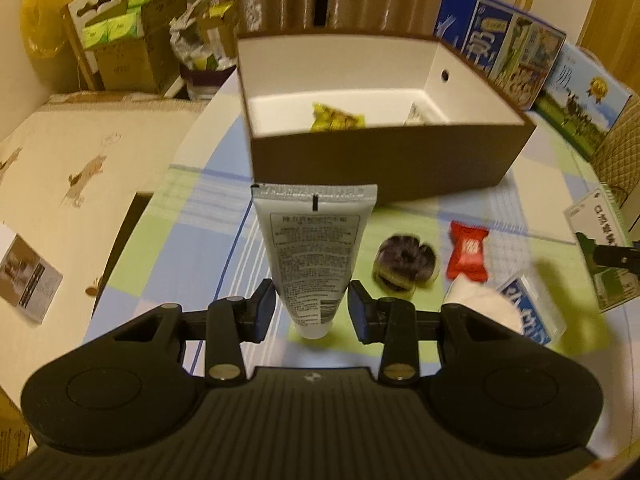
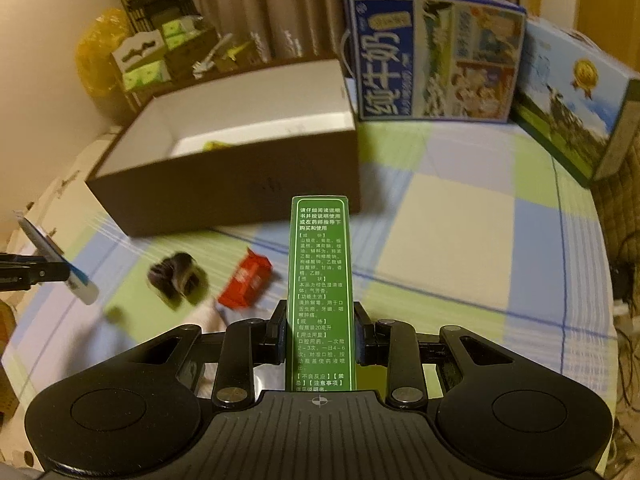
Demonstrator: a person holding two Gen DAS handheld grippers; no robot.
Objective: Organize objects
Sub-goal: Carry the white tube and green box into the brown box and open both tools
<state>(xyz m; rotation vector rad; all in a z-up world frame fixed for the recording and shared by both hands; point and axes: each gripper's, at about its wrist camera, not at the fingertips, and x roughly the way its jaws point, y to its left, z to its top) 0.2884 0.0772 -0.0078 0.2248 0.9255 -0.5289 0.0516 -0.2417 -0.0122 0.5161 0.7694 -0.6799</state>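
Both grippers are carrying stuff above the bench: left gripper point(image 1: 312, 308) fingers clamping the white tube point(image 1: 314, 256), right gripper point(image 2: 320, 336) squeezing the green carton point(image 2: 321, 292). Next they'll probably need lifting over the brown box point(image 1: 384, 160) rim, then releasing.

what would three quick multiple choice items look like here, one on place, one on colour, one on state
1. Where is the yellow packet?
A. inside the brown box
B. on the tablecloth
C. in a gripper

2. What colour is the carton in the right gripper?
A. red
B. green
C. blue

3. What is the left gripper doing?
A. open and empty
B. shut on the red candy
C. holding the white tube

Key: 1 A, the packet lies on the box floor. 2 B, the carton face is green with white print. 3 C, the tube sits between the fingers, above the table.
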